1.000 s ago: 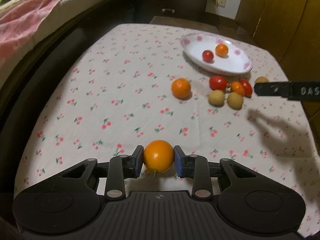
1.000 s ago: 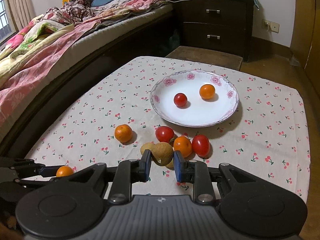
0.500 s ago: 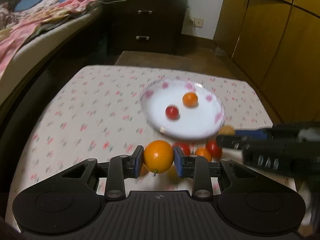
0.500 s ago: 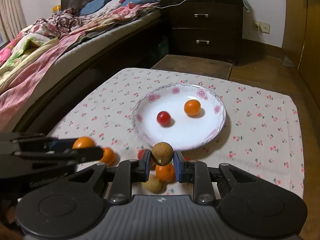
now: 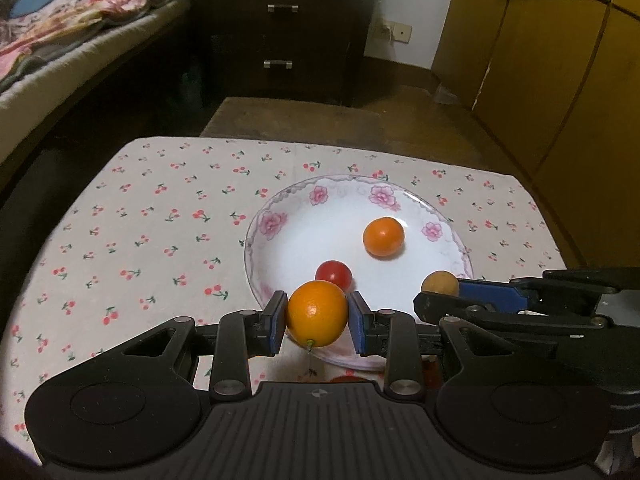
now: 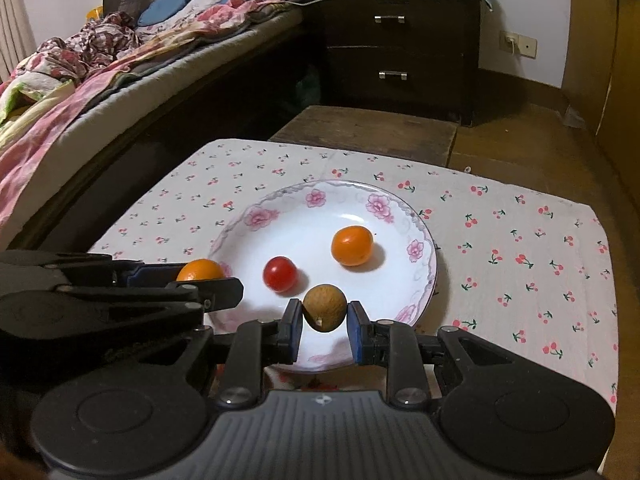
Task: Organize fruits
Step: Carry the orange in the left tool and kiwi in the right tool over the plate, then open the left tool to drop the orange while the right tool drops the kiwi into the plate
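My left gripper (image 5: pixel 318 318) is shut on an orange (image 5: pixel 317 313) and holds it over the near rim of the white flowered plate (image 5: pixel 280 224). My right gripper (image 6: pixel 324 320) is shut on a brown longan (image 6: pixel 324 307) and holds it over the plate's (image 6: pixel 256 220) near part. The plate holds a red cherry tomato (image 6: pixel 280 274) and a small orange (image 6: pixel 352 245); both also show in the left wrist view, the tomato (image 5: pixel 334 273) and the small orange (image 5: pixel 383 236). The right gripper with the longan (image 5: pixel 440 283) shows at the right in the left wrist view.
The plate sits on a cherry-print tablecloth (image 6: pixel 520 248). A bed (image 6: pixel 80 80) runs along the left. A dark drawer chest (image 6: pixel 400 40) and a low wooden stool (image 6: pixel 368 128) stand beyond the table. Wooden cabinets (image 5: pixel 540 60) are at the right. Red fruit (image 5: pixel 344 379) lies partly hidden below the left gripper.
Both grippers have lifted their fruits off the cloth and carried them forward over the plate's near edge. The loose fruits on the cloth have dropped out of sight.
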`<state>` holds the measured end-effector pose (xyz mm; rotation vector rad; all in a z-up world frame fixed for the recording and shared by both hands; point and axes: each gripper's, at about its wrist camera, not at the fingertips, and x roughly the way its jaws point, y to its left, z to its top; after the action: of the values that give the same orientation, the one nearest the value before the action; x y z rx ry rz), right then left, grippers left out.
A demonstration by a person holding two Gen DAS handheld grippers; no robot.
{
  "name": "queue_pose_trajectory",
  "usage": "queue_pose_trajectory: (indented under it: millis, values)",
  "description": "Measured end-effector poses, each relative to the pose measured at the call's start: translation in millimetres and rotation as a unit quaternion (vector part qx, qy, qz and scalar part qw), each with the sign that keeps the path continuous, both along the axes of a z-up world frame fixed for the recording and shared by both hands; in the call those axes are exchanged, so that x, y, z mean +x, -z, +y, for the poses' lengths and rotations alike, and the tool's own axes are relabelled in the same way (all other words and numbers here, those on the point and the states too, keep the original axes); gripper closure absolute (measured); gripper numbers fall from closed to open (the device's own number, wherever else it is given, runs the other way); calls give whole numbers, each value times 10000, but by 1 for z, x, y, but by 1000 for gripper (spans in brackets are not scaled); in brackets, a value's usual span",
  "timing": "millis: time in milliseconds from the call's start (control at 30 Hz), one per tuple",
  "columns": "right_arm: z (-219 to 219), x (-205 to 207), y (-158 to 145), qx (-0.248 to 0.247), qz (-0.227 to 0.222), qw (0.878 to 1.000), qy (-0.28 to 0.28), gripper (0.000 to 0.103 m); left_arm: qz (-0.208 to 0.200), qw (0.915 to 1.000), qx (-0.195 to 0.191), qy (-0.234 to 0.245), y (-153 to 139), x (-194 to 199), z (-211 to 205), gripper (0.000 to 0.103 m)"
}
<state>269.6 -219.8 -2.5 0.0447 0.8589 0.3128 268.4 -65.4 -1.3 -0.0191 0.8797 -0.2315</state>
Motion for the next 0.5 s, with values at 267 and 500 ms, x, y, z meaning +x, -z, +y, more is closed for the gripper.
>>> queue_pose_trajectory:
  millis: [267, 500]
  values:
    - [-5, 12, 7, 177, 107, 9998, -49, 77, 52, 10000, -5, -67, 4, 7, 1, 64]
    - [-6, 12, 6, 156, 71, 9999, 12, 77, -44, 9999, -58, -88, -3, 6, 2, 60]
